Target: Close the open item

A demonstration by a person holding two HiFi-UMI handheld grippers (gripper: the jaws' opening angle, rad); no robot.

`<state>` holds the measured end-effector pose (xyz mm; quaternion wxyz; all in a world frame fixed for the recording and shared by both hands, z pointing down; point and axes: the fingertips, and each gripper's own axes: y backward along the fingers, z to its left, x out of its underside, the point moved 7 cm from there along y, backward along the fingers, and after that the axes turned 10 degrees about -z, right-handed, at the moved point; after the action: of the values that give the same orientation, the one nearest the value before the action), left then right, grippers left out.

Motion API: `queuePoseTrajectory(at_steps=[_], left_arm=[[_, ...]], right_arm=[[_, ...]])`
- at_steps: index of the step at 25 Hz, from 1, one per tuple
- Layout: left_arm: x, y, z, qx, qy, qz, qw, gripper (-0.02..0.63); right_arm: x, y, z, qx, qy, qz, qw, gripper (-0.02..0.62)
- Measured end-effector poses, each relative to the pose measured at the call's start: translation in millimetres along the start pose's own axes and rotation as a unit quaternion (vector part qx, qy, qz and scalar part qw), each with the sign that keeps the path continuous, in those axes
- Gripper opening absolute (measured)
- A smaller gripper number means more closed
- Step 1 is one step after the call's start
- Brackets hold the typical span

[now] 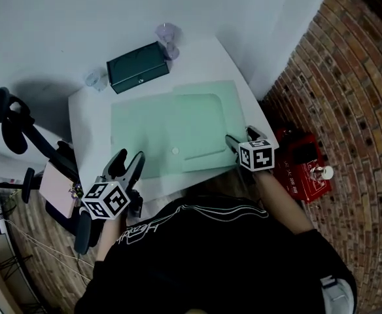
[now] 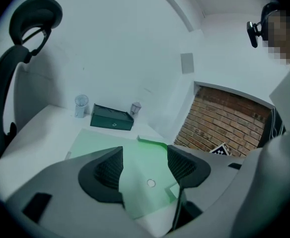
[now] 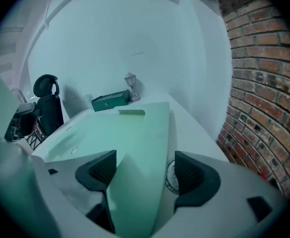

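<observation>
On desk [image 1: 89, 120] centre: green folder [image 1: 171, 133] lies open, flat. Shut box [image 1: 138, 67] and cup [image 1: 94, 78] at far edge. Left tongs [image 1: 127, 164] apart, at folder's near-left edge. Right tongs [image 1: 240, 138] apart, folder's near-right flap edge between them, unclamped.

The white surface [image 1: 89, 120] carries an open pale-green folder [image 1: 171, 133] at its centre. Along the far edge are a dark green box [image 1: 137, 67], a clear cup [image 1: 93, 78] to its left and a purplish glass [image 1: 168, 39] to its right.

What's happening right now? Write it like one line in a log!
green folder: open on table | left gripper: open, over near edge | right gripper: open, flap between jaws, not pinched
</observation>
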<state>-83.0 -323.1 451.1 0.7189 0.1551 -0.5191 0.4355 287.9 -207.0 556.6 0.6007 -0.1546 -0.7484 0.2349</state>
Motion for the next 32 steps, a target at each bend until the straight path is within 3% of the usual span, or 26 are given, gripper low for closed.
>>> queuePoseTrajectory(at_steps=[13,32], left_arm=[[6,38,42,-0.042,0.013,0.024,0.9987,0.281],[52,126,81,-0.078,0.029,0.039,0.9958,0.281]], right_arm=[[9,-1,8,0.036,0.028,0.006,0.999,0.314],[37,30,39,0.039,0.063,0.006,0.997,0.313]])
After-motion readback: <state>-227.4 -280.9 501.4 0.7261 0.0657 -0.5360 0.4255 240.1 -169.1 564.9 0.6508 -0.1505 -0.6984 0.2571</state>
